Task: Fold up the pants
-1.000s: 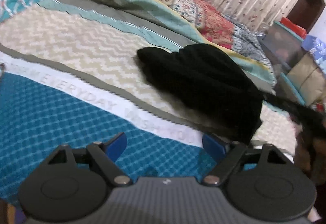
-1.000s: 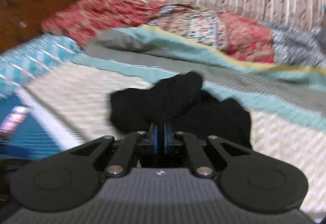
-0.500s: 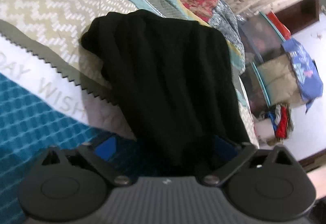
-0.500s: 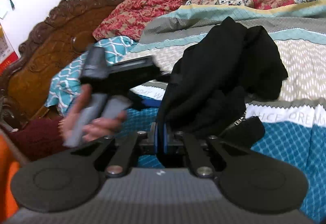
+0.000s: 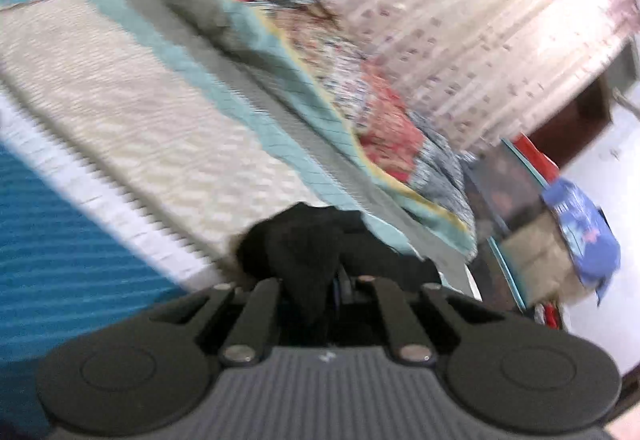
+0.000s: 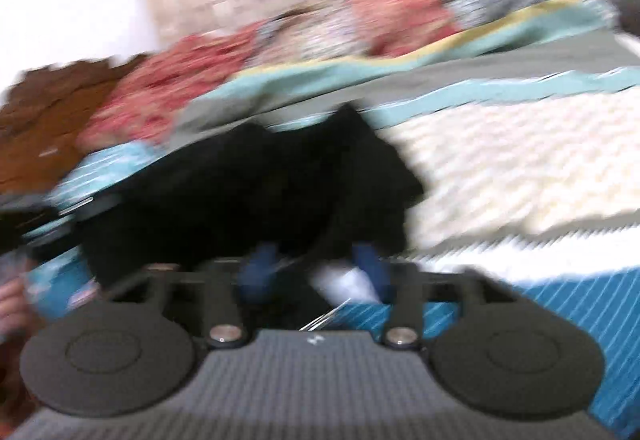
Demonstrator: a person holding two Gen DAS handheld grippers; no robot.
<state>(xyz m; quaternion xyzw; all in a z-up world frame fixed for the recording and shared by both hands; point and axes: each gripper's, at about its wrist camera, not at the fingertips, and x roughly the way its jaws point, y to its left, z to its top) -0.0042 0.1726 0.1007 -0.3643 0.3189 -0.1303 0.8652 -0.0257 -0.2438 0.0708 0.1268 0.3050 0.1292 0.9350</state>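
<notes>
The black pants (image 5: 304,244) bunch right at my left gripper (image 5: 320,280), whose jaws are closed together on the cloth. In the right wrist view the pants (image 6: 260,192) hang as a dark blurred mass in front of my right gripper (image 6: 316,264). Its blue fingertips (image 6: 258,266) stand apart, with cloth draped over and between them. The left gripper and hand (image 6: 16,224) show at the far left edge of the right wrist view. Both views are motion-blurred.
The bed carries a blue, white and cream chevron cover (image 5: 132,120) and a teal-and-grey quilt (image 5: 280,112) with red patterned bedding behind. Curtains (image 5: 460,20) hang beyond. Boxes and bags (image 5: 568,232) stand right of the bed; a carved wooden headboard (image 6: 44,112) rises at left.
My left gripper has closed on the pants and lifted them. My right gripper's fingers, shut on the cloth before, have opened. Both cameras are swinging fast.
</notes>
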